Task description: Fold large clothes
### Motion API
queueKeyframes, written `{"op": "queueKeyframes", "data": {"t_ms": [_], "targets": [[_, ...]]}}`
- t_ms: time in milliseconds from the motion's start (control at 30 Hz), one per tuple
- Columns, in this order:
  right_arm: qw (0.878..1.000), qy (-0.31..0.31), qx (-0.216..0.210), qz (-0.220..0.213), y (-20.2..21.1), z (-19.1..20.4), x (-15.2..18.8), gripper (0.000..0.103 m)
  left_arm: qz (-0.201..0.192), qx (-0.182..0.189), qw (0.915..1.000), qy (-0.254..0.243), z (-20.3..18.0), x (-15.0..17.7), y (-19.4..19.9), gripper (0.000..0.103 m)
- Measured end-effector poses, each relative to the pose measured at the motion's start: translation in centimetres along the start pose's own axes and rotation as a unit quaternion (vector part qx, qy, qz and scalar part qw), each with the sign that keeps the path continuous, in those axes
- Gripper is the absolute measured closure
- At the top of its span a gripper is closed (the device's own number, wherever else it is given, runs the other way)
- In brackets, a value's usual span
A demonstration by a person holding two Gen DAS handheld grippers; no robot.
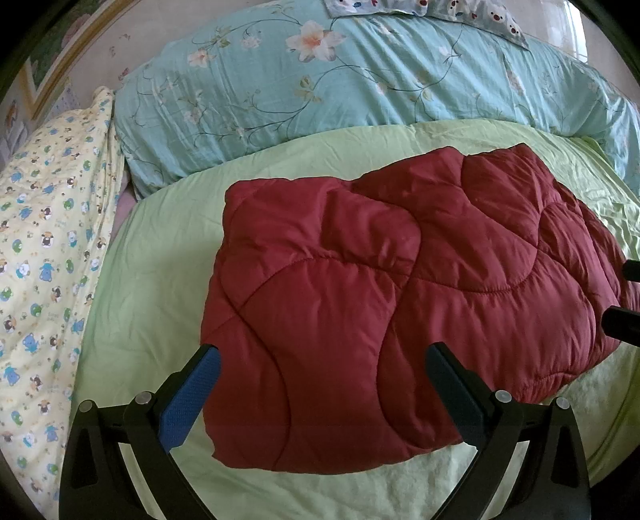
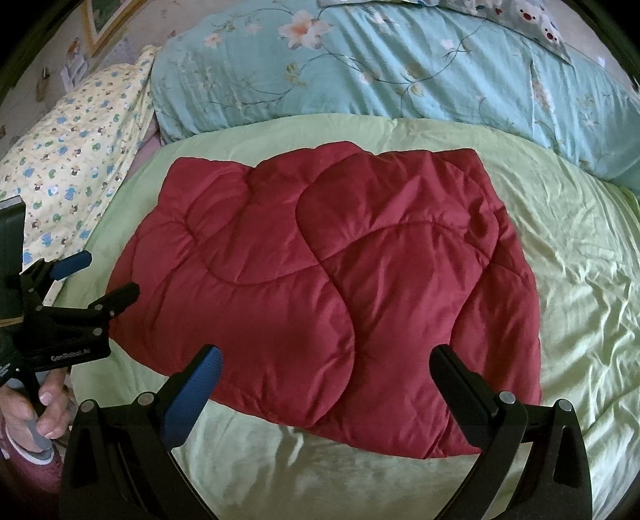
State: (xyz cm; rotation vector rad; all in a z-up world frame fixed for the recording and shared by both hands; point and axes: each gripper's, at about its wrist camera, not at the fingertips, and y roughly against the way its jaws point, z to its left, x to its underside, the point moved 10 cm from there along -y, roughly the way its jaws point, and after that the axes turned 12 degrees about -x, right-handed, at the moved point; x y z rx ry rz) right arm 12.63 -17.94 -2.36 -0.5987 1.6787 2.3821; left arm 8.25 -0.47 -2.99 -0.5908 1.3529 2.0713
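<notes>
A dark red quilted padded garment (image 1: pixel 380 296) lies folded into a thick bundle on the light green sheet (image 1: pixel 152 280). It also shows in the right wrist view (image 2: pixel 320 288). My left gripper (image 1: pixel 324 356) is open, hovering just above the bundle's near left edge, holding nothing. My right gripper (image 2: pixel 326 356) is open over the bundle's near right edge, holding nothing. The left gripper also shows at the left of the right wrist view (image 2: pixel 100 276), open beside the garment's left edge. The right gripper's fingertips (image 1: pixel 624 316) show at the right edge of the left wrist view.
A turquoise floral duvet (image 1: pixel 340 80) lies bunched along the far side of the bed. A yellow cartoon-print blanket (image 1: pixel 44 248) lies at the left. A bear-print pillow (image 1: pixel 460 12) sits at the far top. The green sheet (image 2: pixel 580 260) is wrinkled at the right.
</notes>
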Motion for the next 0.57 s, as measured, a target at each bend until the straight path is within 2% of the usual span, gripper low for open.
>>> {"op": "queueKeyframes", "data": {"t_ms": [367,567], "targets": [[1.000,-0.006,0.001,0.002,0.01,-0.29,0.17,0.000,0.004,0.006,1.0000,-0.003,-0.24,-0.12,-0.14,0.000],[1.000,-0.007,0.000,0.001,-0.10,-0.33,0.06,0.000,0.008,0.022,0.9997,0.005,-0.55,-0.41,-0.26,0.000]]}}
